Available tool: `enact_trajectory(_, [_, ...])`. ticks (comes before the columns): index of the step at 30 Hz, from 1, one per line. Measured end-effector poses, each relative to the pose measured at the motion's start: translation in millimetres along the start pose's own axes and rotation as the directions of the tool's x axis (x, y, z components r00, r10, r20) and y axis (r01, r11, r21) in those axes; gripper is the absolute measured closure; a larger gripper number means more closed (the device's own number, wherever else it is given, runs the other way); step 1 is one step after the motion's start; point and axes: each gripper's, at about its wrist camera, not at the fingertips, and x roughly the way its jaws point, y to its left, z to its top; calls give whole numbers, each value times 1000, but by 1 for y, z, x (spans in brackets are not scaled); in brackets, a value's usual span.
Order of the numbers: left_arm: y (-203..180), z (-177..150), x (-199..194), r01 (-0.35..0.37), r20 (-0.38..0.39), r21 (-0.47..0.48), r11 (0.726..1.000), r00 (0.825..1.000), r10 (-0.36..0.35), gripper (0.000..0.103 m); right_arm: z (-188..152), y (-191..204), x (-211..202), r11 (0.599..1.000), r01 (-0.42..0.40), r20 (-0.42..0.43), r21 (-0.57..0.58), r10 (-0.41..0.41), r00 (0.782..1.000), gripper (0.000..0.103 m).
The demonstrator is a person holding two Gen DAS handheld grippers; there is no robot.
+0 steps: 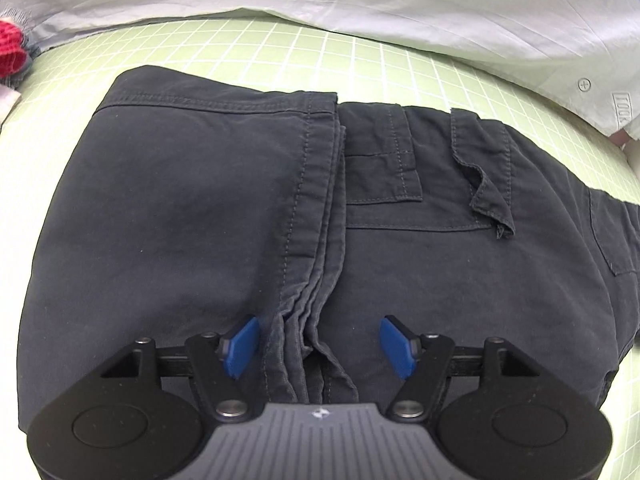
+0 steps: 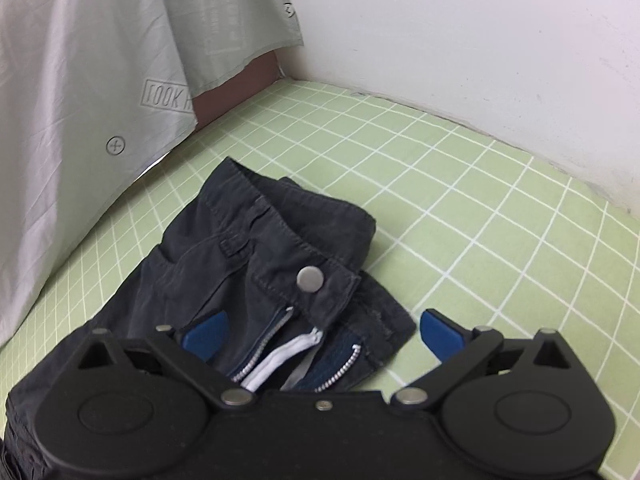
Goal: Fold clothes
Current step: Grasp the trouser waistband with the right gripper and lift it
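From the left wrist, dark navy trousers (image 1: 240,200) lie folded on a green gridded mat (image 1: 360,64), spread across most of the view. A folded-over part with a stitched hem covers the left half, and its stacked edges run as a ridge down the middle toward the camera. To the right of the ridge are a belt loop (image 1: 404,160) and a loose turned-over flap (image 1: 490,200). The left gripper (image 1: 320,346) points steeply down over the near end of that ridge; its blue pads (image 1: 242,346) stand well apart, one on each side of the layered edges, and neither presses on the cloth. A person's pale shirt (image 1: 440,12) fills the far side beyond the mat, and something red and knitted (image 1: 12,50) shows at the left edge. From the right wrist, the waistband end of the trousers (image 2: 280,248) lies bunched on the mat (image 2: 480,200), with a metal snap (image 2: 310,279) just above an open zip (image 2: 280,352) showing white lining. The right gripper (image 2: 320,338) is over this end with its pads (image 2: 442,334) spread wide, the left one over the cloth and the right one over bare mat, gripping nothing. The shirt (image 2: 80,100) hangs at the left, and a white wall (image 2: 480,40) meets the mat behind.
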Motion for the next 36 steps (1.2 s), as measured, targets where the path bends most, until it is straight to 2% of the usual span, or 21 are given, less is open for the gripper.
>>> enact_trajectory(3, [5,5,1,-6,-1,-21,1000,1000,6,27,7,-6,20,999,-24,-36,33,25,999,0])
enact_trajectory(7, [7,8,0,-5,2,-40,999,1000,5,27,12,-2,35,998,-48,-23,30,49,999,0])
enact_trajectory(11, [1,9,-1,-3,8,-26,1000,1000,3,26,17,6,48,998,-49,-27,-38,48,998,0])
enact_trajectory(14, [-6,12,3,-8,8,-16,1000,1000,8,26,21,14,54,994,-20,-45,-106,16,999,1])
enact_trajectory(16, [-9,15,5,-9,10,-13,1000,1000,9,26,23,18,54,992,12,-40,-123,-17,999,14])
enact_trajectory(17, [-11,16,5,-10,12,-13,1000,1000,10,26,25,20,54,991,20,-43,-134,-26,999,26])
enact_trajectory(18, [-12,17,5,-8,17,-15,1000,1000,9,26,26,22,53,989,25,-48,-147,-32,998,32])
enact_trajectory(19, [-14,17,4,-7,23,-16,1000,1000,7,26,27,23,50,986,20,-34,-167,-27,999,39])
enact_trajectory(21, [-17,18,2,6,42,-11,1000,999,-5,26,26,27,39,975,3,6,-222,-1,1000,64])
enact_trajectory(23, [-18,16,-5,17,64,-9,1000,998,-16,26,24,37,24,954,0,51,-299,16,999,74])
enact_trajectory(27, [-12,14,-16,39,108,-26,999,994,-36,26,22,58,-12,915,-3,139,-403,64,988,78])
enact_trajectory(32, [11,11,-34,6,139,-65,998,990,3,26,17,90,-59,870,-21,205,-493,140,969,79])
enact_trajectory(36, [41,8,-50,-21,151,-92,996,988,35,26,-5,127,-91,821,-38,229,-569,202,952,79])
